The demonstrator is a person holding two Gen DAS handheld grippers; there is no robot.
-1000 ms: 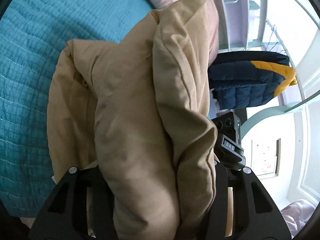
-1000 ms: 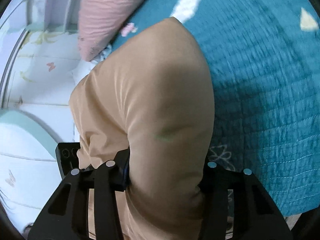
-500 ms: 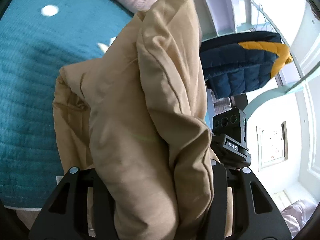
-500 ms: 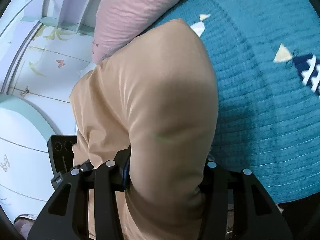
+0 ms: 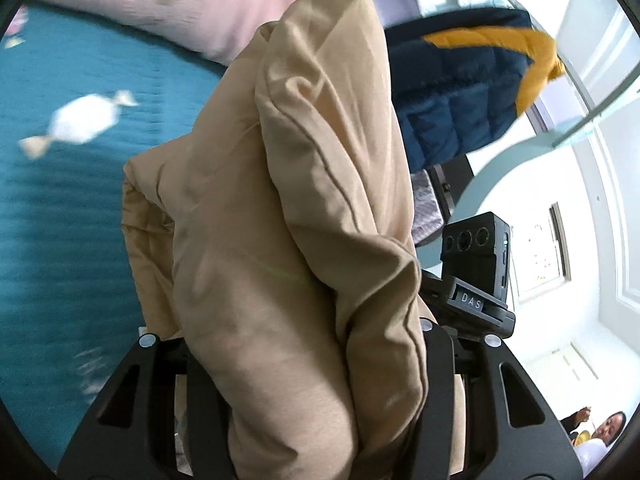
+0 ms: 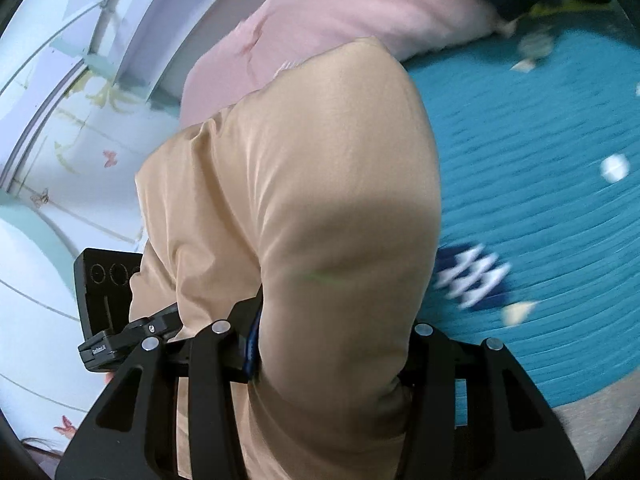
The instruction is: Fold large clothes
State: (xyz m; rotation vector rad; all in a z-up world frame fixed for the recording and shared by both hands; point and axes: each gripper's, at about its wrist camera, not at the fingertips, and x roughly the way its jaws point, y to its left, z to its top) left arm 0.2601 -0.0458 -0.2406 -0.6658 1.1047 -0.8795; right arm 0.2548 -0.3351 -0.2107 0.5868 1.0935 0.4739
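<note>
A large tan garment (image 5: 288,208) is bunched into a thick roll and held above the bed. My left gripper (image 5: 312,360) is shut on one part of it, and the cloth bulges up and forward over the jaws and hides the fingertips. In the right wrist view the same tan garment (image 6: 320,184) swells smooth and rounded out of my right gripper (image 6: 332,340), which is shut on it too. The two grippers are side by side: each view shows the other's black camera block (image 5: 476,256) (image 6: 104,292) right beside the cloth.
Below lies a teal quilted bedspread (image 5: 60,208) (image 6: 540,208) with small printed shapes. A pink pillow (image 5: 160,4) (image 6: 340,12) lies at the head. A navy and yellow puffer jacket (image 5: 460,92) hangs to the right. A white wall with butterfly decals (image 6: 60,152) is close. A person (image 5: 600,436) sits far off.
Both grippers rose and swept across the bed toward the pink pillow, carrying the tan garment. The pillow and jacket now loom larger. The grip on the cloth looks the same.
</note>
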